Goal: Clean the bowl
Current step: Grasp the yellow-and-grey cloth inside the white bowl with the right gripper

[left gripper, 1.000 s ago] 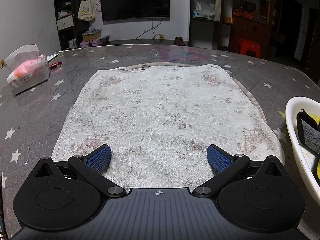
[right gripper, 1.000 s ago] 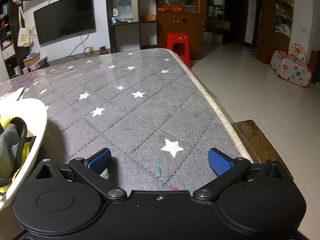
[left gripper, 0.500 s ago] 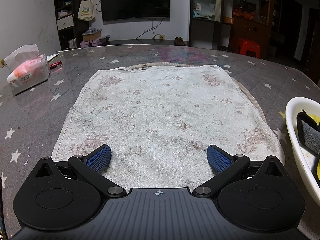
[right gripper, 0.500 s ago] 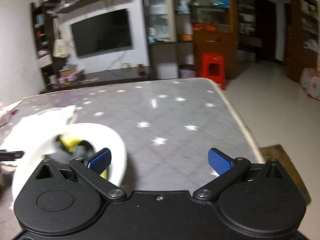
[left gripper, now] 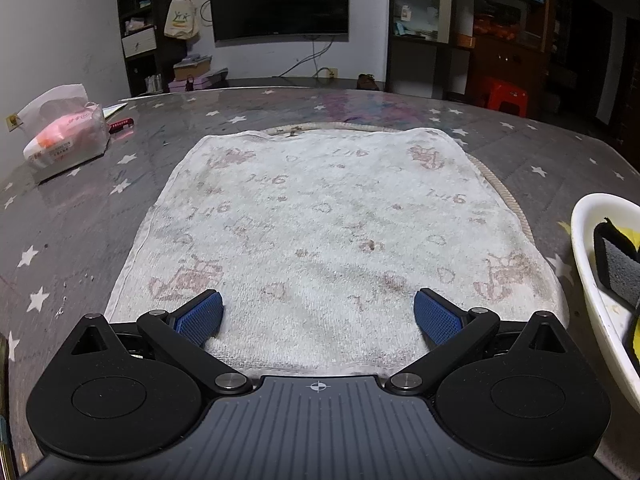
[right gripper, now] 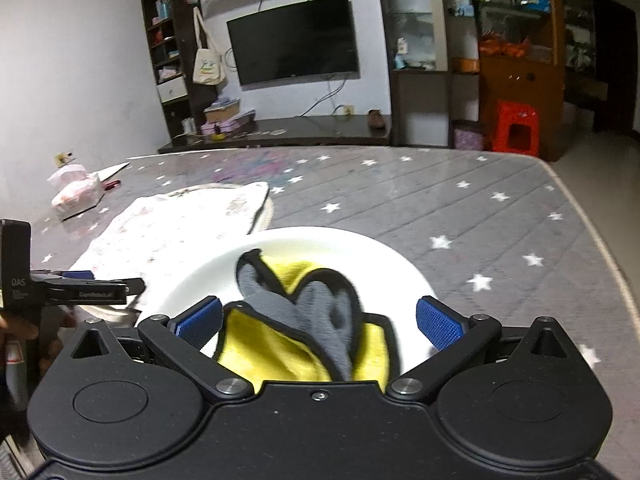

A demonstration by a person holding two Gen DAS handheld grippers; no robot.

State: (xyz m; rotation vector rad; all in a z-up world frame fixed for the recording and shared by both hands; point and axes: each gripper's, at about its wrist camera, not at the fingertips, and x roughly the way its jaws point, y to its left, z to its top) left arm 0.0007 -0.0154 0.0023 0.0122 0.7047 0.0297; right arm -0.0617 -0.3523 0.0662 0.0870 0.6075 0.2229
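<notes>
Far to the left of the towel (left gripper: 320, 232), a pack of tissues (left gripper: 66, 136) lies on the grey star-patterned worktop (left gripper: 80, 216), with a small red object (left gripper: 122, 123) just beside the pack on its towel side. Left of the towel in the right wrist view, the left hand-held gripper (right gripper: 84, 286) shows side-on, low over the towel's near left corner, with part of a hand (right gripper: 18, 328) behind it. The towel itself is white with faded reddish prints and is spread flat over a pale rope-edged mat (left gripper: 504, 192) that peeks out along its far and right edges. Over the towel's near edge, the left wrist view shows the left hand-held gripper (left gripper: 318, 316) with its blue fingers (left gripper: 200, 318) spread wide, gripping nothing. Just right of the towel sits the white bowl (left gripper: 588, 280), resting on the worktop, its rim near the towel's right edge; whether they touch I cannot tell. Inside the bowl lies a crumpled cloth (right gripper: 316, 320), yellow and grey with black edging, seen partly blurred. The right hand-held gripper (right gripper: 318, 322) hovers at the near side of the bowl (right gripper: 352, 246), its blue fingers (right gripper: 438, 322) spread wide to either side of the cloth and closed on nothing. Right of the bowl, the worktop runs bare to its rounded edge.
</notes>
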